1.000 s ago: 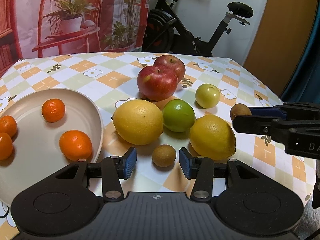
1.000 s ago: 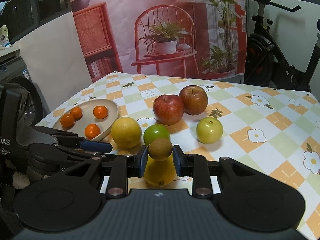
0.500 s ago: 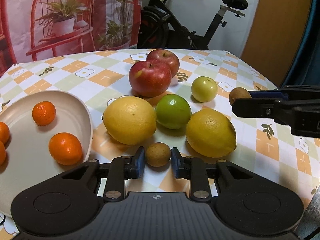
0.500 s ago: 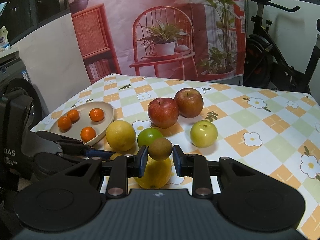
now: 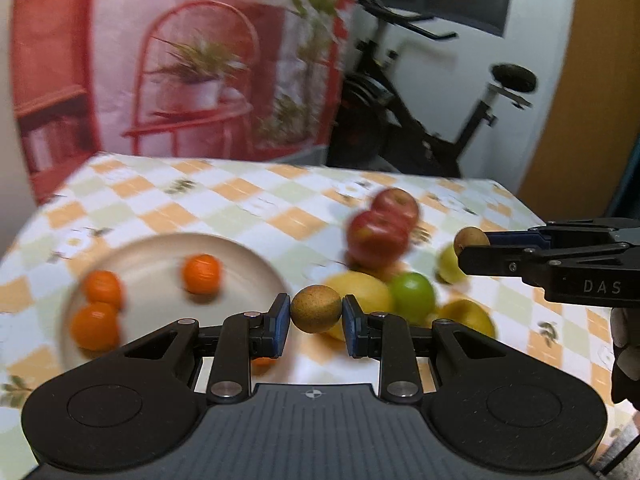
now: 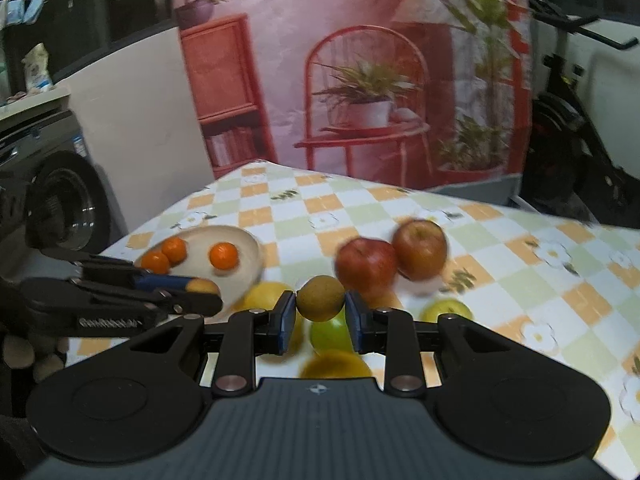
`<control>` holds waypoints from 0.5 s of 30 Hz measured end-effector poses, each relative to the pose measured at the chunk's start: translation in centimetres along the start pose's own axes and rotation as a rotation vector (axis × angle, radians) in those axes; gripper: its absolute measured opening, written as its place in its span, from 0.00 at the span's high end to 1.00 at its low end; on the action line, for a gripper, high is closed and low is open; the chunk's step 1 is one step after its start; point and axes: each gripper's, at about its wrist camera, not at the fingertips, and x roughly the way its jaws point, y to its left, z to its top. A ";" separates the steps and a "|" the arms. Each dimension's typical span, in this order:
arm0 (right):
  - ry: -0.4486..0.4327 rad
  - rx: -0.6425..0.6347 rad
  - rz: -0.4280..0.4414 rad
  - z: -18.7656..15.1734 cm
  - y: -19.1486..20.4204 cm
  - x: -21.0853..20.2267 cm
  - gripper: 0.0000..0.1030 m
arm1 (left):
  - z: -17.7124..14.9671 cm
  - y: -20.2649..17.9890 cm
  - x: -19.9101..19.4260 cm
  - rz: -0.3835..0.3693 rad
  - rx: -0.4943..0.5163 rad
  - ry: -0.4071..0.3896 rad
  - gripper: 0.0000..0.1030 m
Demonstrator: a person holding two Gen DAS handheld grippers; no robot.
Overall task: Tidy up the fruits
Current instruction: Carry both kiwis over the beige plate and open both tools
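Small brown kiwi pinched in left tool, off desk; second kiwi pinched in right tool. Plate ahead-left of left tool holds only tangerines. Beyond tools, unsorted: red apples, lemons, green fruit.

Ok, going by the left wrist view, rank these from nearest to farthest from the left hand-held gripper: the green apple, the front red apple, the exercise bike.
1. Green apple: just right of the left hand-held gripper, among the yellow fruit.
2. Front red apple: farther back on the table, right of centre.
3. Exercise bike: off the table, by the back wall.
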 end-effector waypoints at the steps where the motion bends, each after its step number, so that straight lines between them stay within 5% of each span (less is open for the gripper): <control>1: 0.002 -0.014 0.016 0.4 0.4 0.6 0.71 | 0.1 0.5 -0.1 0.016 -0.008 0.002 0.71; 15: 0.148 -0.198 0.230 3.0 7.4 11.4 0.71 | -1.0 7.2 -0.9 0.215 -0.132 0.077 0.71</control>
